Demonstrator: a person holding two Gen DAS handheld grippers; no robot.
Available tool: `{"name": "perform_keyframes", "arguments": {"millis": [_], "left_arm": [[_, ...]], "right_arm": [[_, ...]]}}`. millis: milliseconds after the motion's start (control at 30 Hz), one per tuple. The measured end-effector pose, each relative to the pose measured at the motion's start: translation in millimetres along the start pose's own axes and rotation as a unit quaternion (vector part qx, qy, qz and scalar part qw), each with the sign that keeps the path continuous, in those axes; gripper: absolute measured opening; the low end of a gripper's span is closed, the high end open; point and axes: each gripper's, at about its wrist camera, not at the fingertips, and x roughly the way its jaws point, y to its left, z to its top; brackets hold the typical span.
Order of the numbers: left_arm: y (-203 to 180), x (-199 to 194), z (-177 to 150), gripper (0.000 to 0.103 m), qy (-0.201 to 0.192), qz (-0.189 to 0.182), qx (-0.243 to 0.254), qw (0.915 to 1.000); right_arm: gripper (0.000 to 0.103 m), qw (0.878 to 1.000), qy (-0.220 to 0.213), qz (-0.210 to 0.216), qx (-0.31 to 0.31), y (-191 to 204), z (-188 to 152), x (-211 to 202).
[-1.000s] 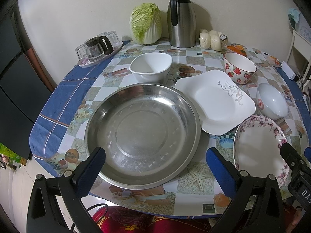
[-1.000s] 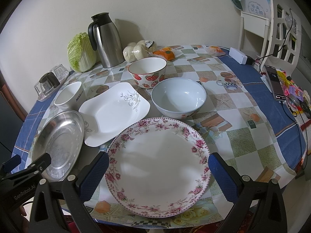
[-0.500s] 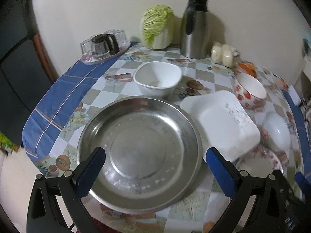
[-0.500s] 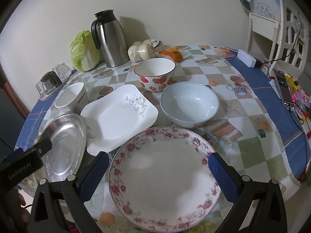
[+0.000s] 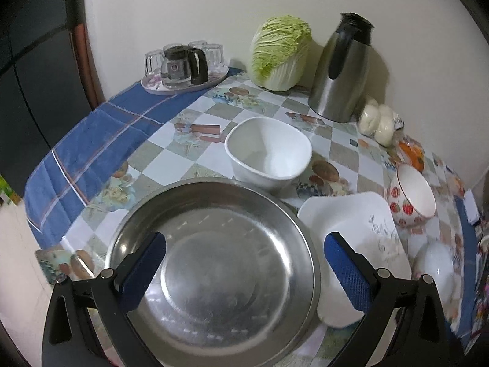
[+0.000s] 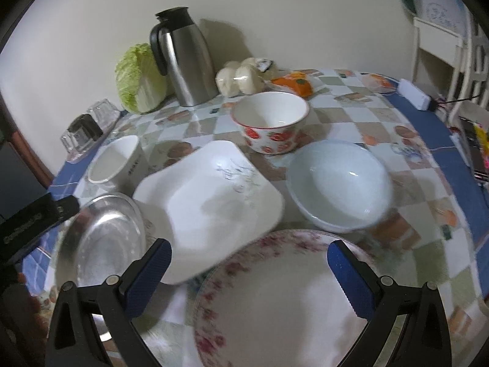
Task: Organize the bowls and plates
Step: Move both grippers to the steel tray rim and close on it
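On the tabletop (image 5: 189, 116) nothing is stacked yet (plates and bowls all lie apart), and both grippers' fingers (image 5: 143, 270) gape wide, holding nothing.

Round bench (image 5: 211, 113) with a checked cloth, filling the frame. Big metal pan (image 5: 214, 272) at the bottom, white cup-bowl (image 5: 269, 153) in the middle, cabbage (image 5: 279, 52) and jug (image 5: 343, 70) at the top.

A silver steel basin (image 5: 214, 272), a rose-rimmed plate (image 6: 275, 299), a strawberry-printed bowl (image 6: 270, 122) and a blue-bordered checked tablecloth (image 5: 91, 153) showed
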Motion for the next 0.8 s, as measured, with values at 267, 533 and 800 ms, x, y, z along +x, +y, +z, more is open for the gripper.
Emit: {"name": "perform_keyframes", "arguments": {"millis": [267, 533, 800], "left_arm": [[43.6, 15.8, 15.7, 0.103, -0.005, -0.025, -0.053, 0.9983], [88.1, 27.8, 9.1, 0.103, 0.016, 0.007, -0.073, 0.9972], [119.7, 48.2, -5.6, 0.103, 0.058, 0.039, -0.102, 0.9923]], "right_arm": [[0.103, 0.999, 0.003, 0.031, -0.010, 26.0, 5.7, 21.1], [0.103, 0.998, 0.020, 0.059, -0.017, 53.8, 1.2, 31.9], [0.103, 0.997, 0.035, 0.067, -0.035, 73.0, -6.8, 33.7]]}}
